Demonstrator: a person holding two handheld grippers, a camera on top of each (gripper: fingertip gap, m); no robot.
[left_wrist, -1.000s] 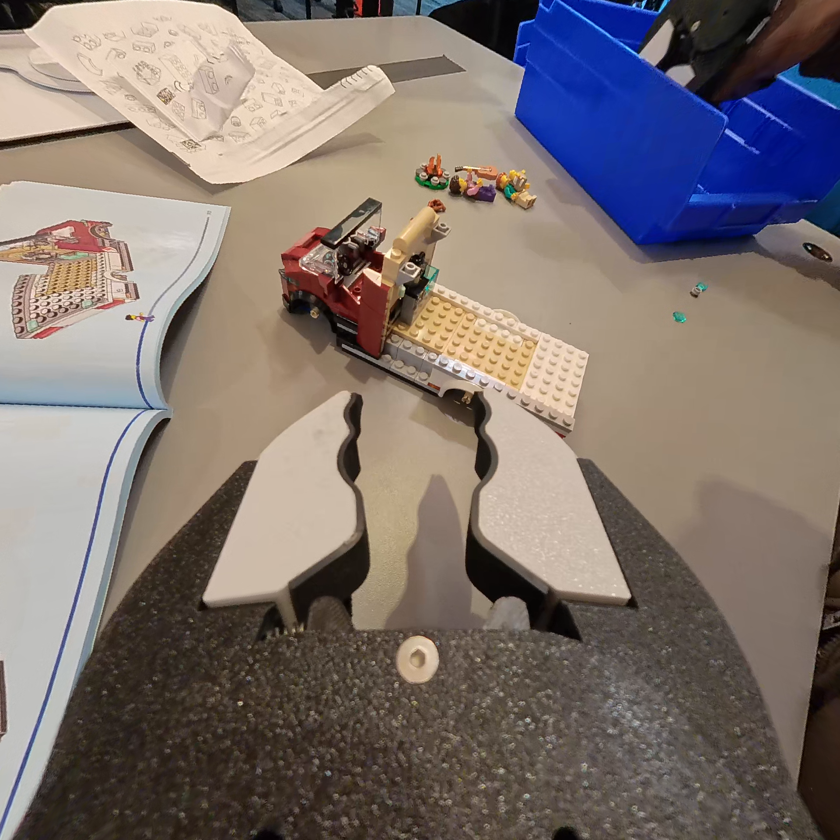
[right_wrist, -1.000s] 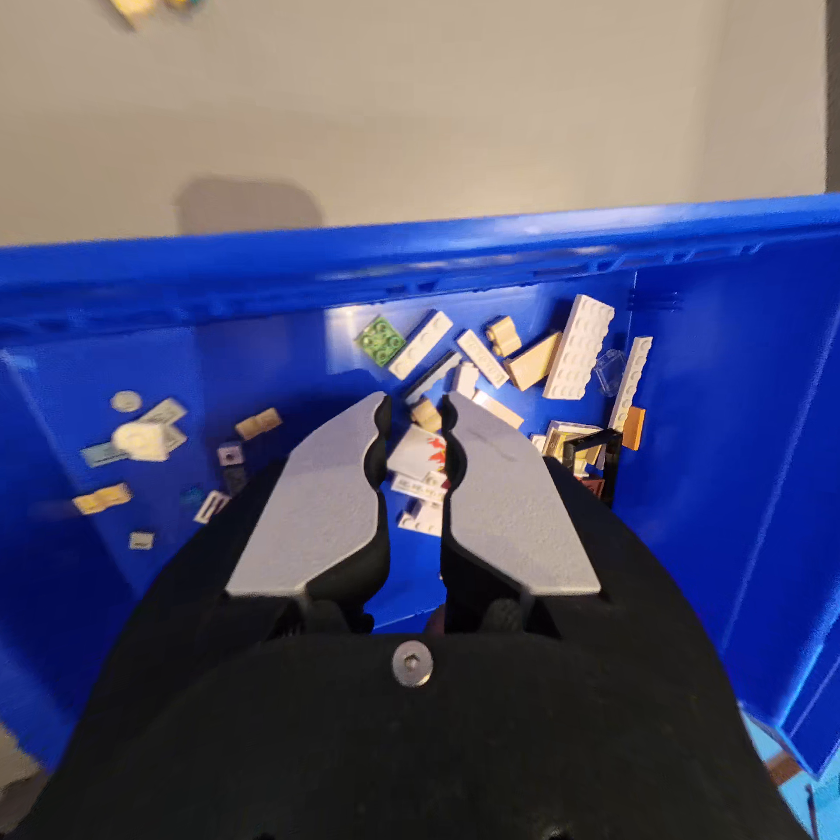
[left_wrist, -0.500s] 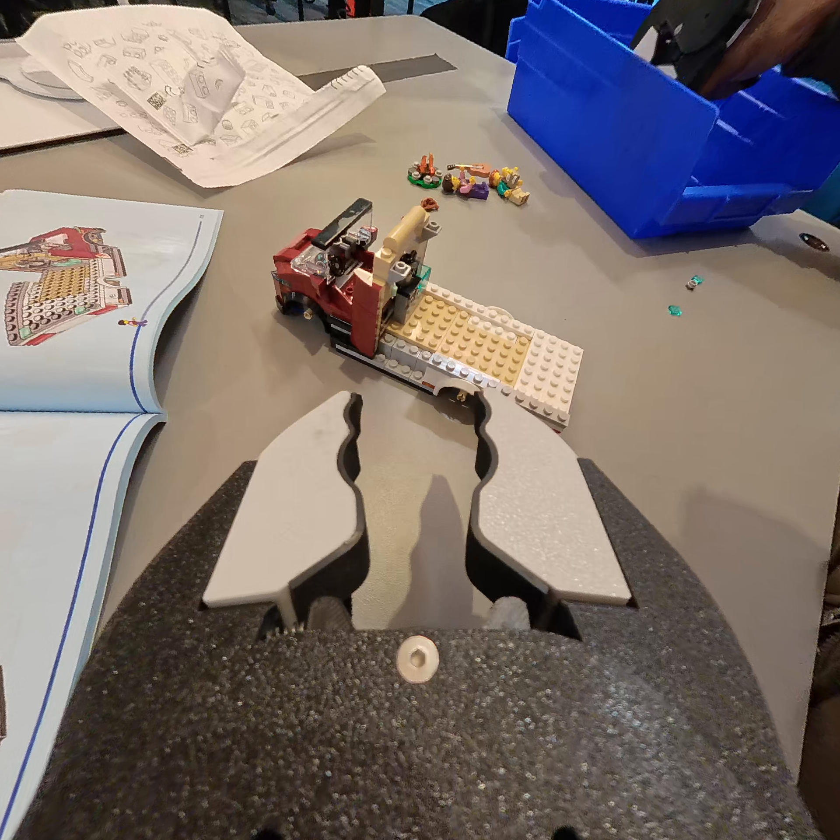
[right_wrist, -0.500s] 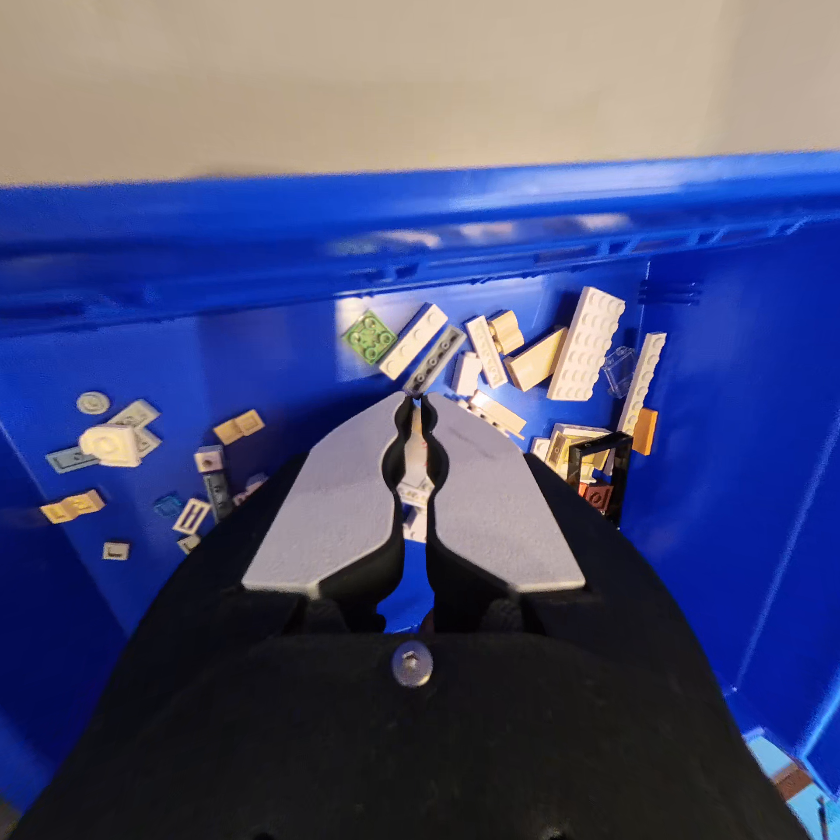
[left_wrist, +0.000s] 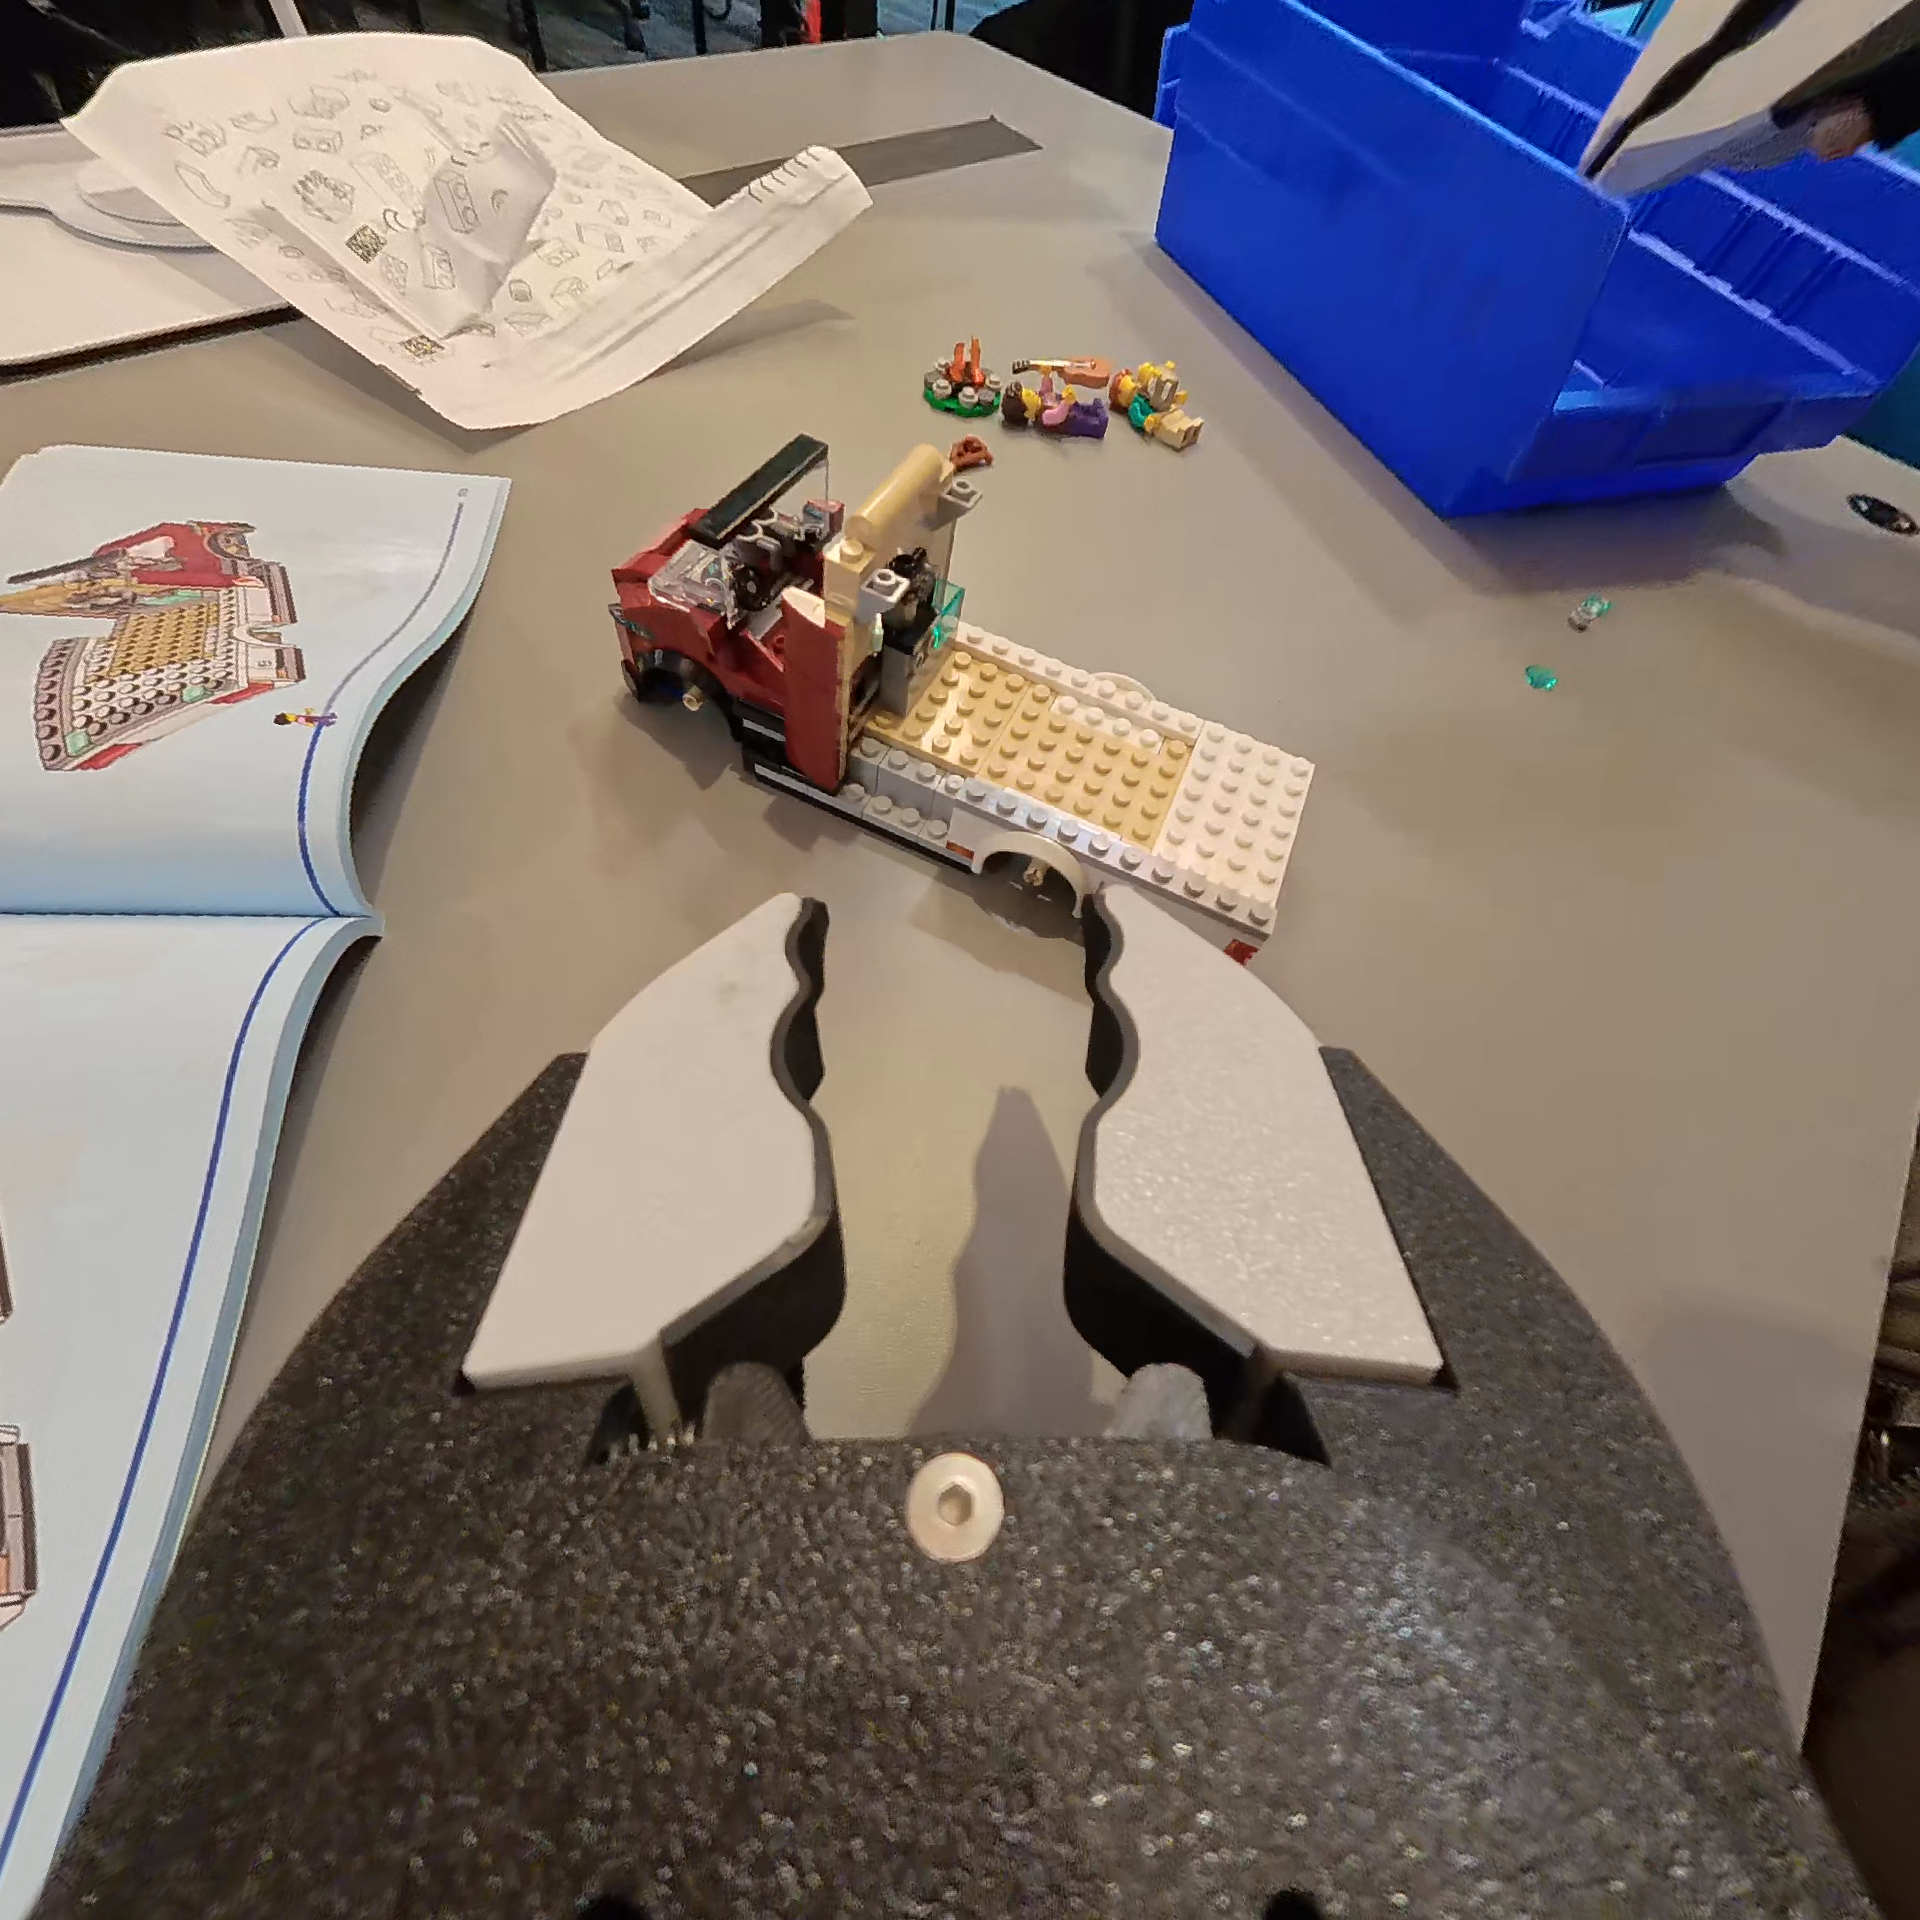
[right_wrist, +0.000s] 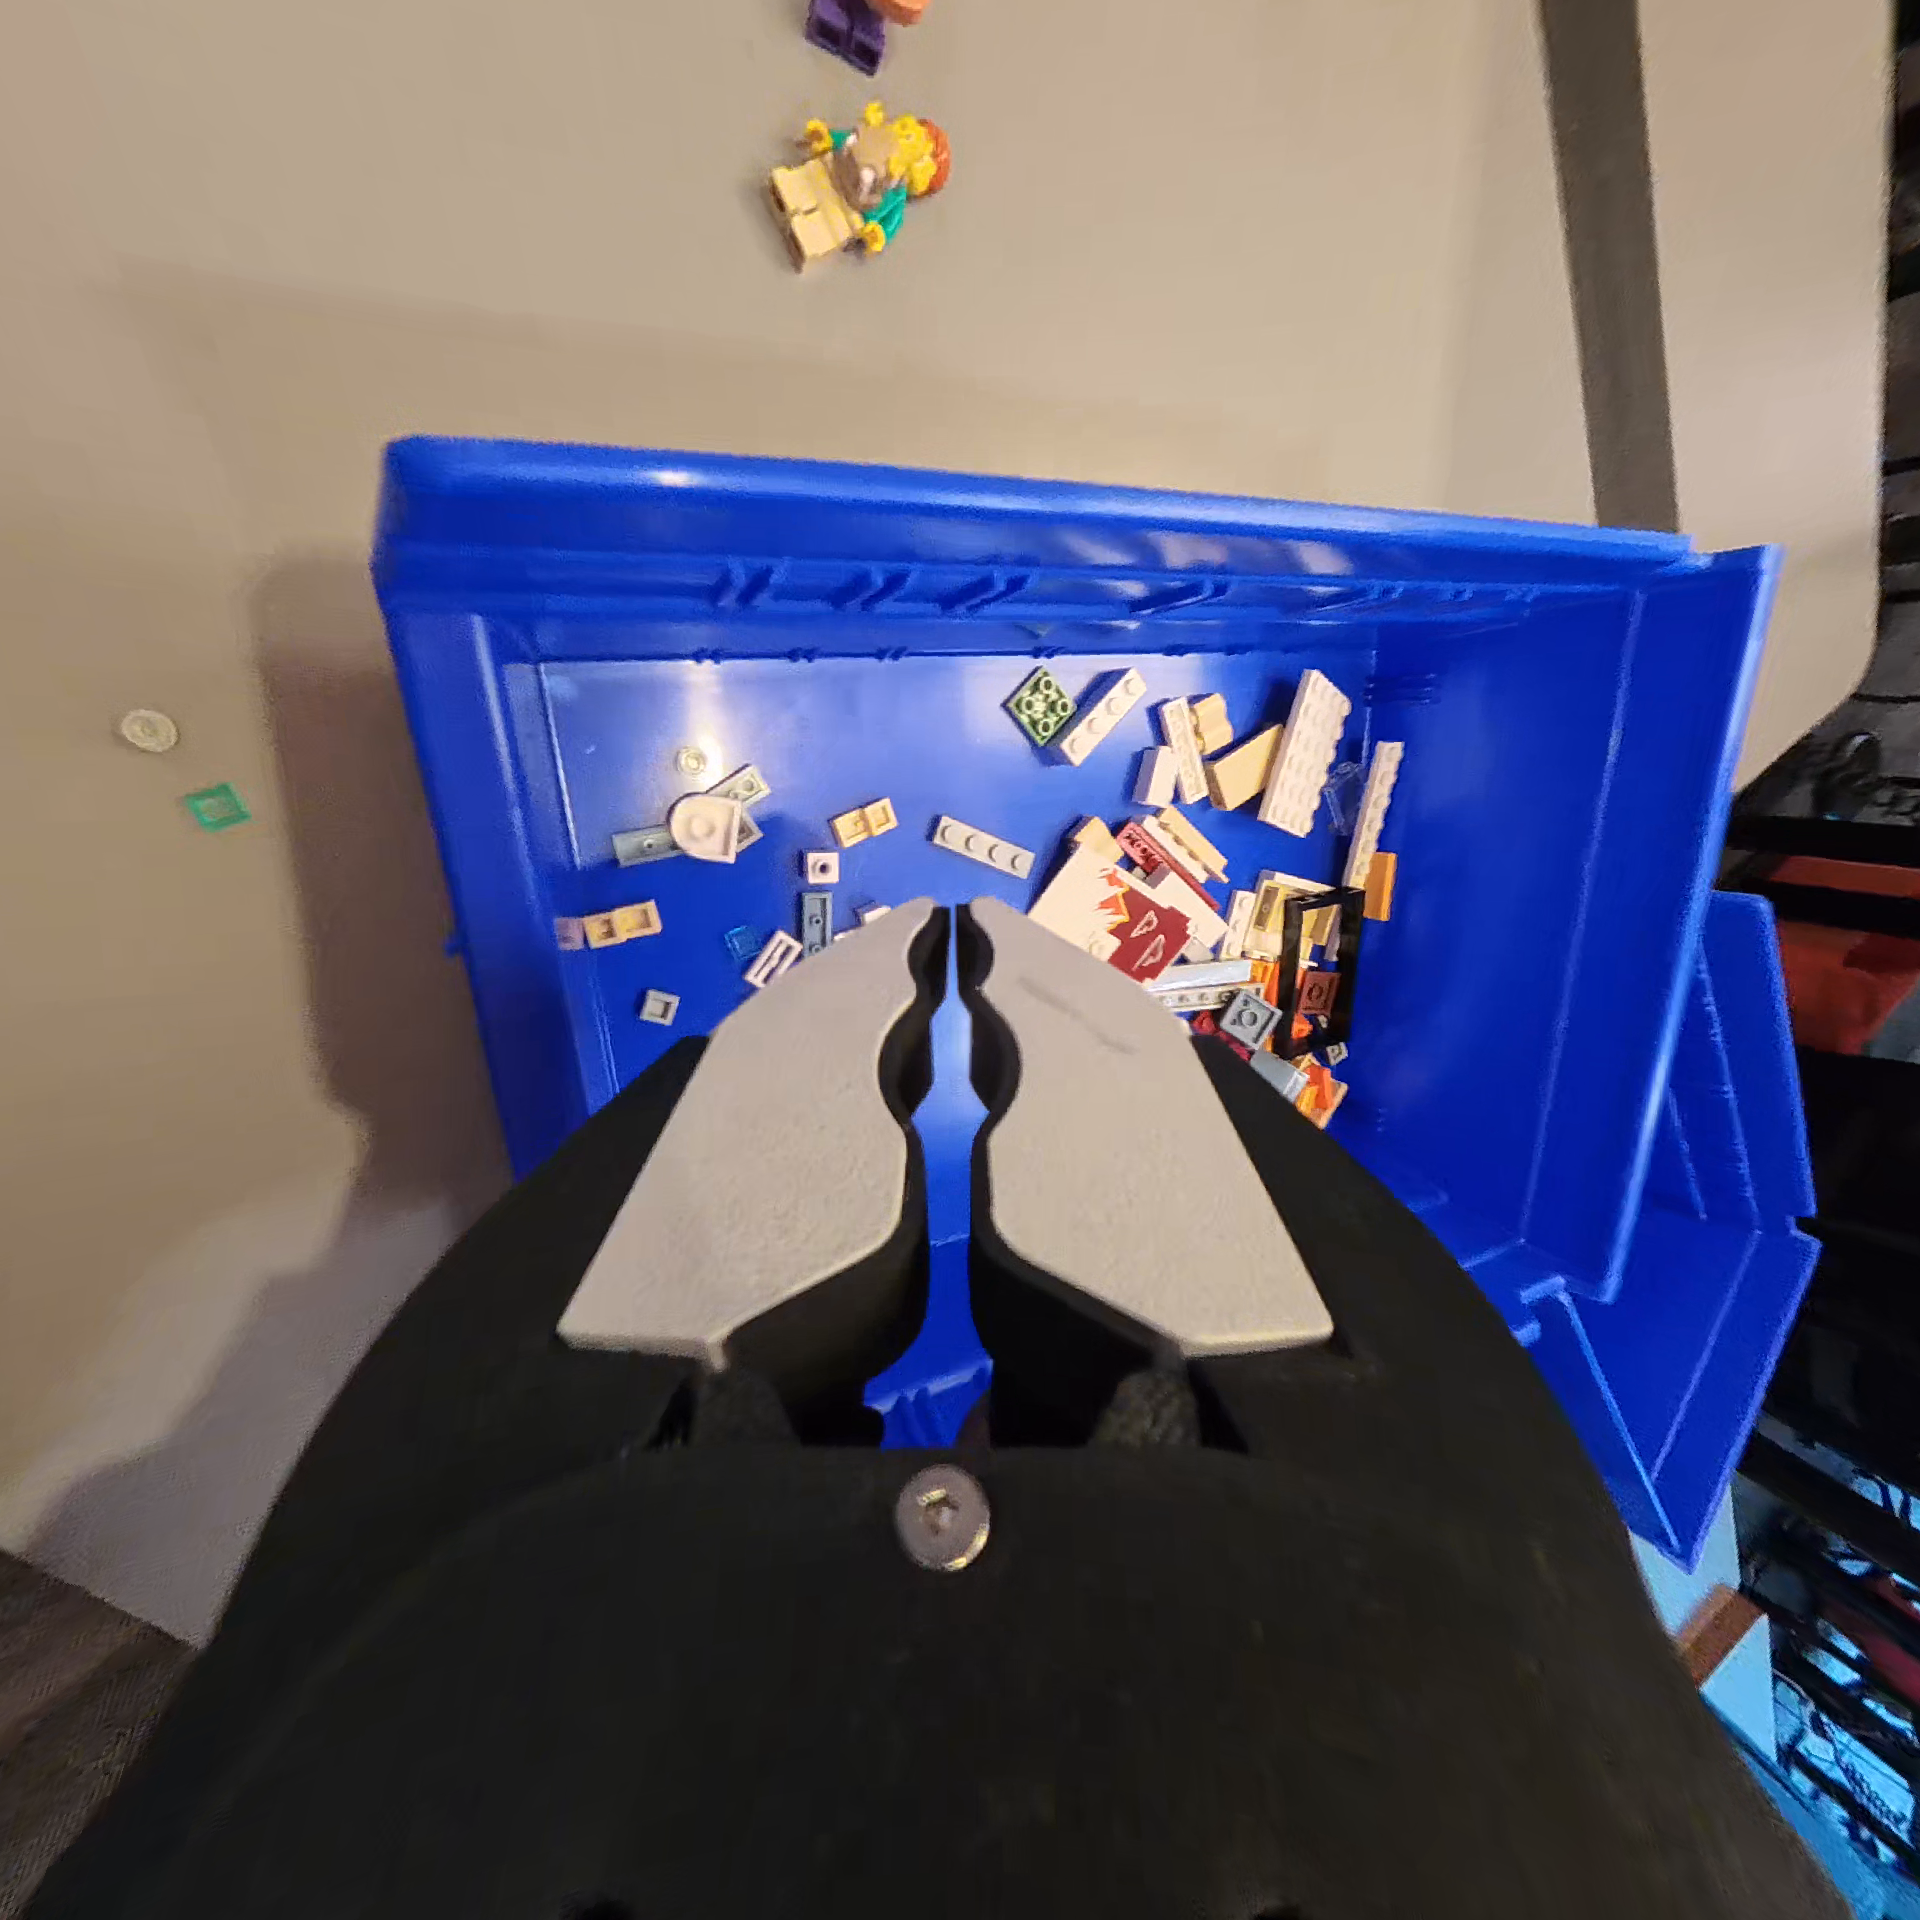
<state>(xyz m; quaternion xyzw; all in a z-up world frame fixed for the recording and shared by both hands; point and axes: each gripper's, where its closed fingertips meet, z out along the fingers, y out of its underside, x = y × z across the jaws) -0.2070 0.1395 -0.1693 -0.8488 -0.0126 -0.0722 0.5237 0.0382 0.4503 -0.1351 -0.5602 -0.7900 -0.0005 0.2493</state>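
My left gripper (left_wrist: 951, 920) is open and empty, low over the grey table (left_wrist: 1558, 987). Its right fingertip (left_wrist: 1107, 920) is just in front of the rear wheel arch of a partly built brick truck (left_wrist: 966, 707) with a dark red cab and a tan and white flatbed. My right gripper (right_wrist: 953, 914) is shut and hangs above a blue bin (right_wrist: 1714, 935) of loose bricks. Nothing shows between its fingertips. A grey four-stud plate (right_wrist: 982, 844) lies on the bin floor just beyond them. The right gripper also shows in the left wrist view (left_wrist: 1605, 171), above the bin (left_wrist: 1455, 291).
An open instruction booklet (left_wrist: 156, 831) lies at the left and a crumpled printed paper bag (left_wrist: 468, 218) at the back left. Small figures and accessories (left_wrist: 1060, 390) lie behind the truck; one figure (right_wrist: 852, 187) lies beyond the bin. Tiny teal pieces (left_wrist: 1540, 677) lie at the right. The grippers' ends are close to 40 centimeters from one another.
My right gripper's fingers closed down inside the bin, then it rose well above it, with nothing seen in the grasp. The grey plate now lies apart from the pile. The left gripper barely moved.
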